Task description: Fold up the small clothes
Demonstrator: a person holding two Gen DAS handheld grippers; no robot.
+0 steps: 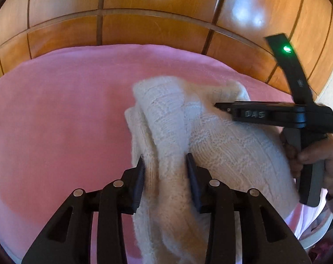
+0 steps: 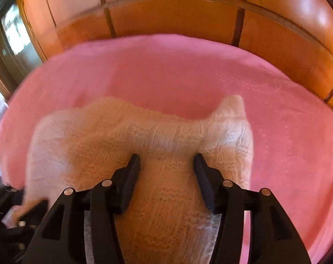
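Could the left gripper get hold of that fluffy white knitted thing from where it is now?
Probably yes, it seems to have it already. The white knit garment bunches between the left gripper fingers, with nothing in between. The right gripper straddles another part. How firm the grip is, I cannot tell.

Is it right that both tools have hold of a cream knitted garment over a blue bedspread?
Not quite: the bedspread is pink, not blue, as the right wrist view shows plainly. The rest stands: the left tool and the right tool each have the cream knitted garment between their fingers.
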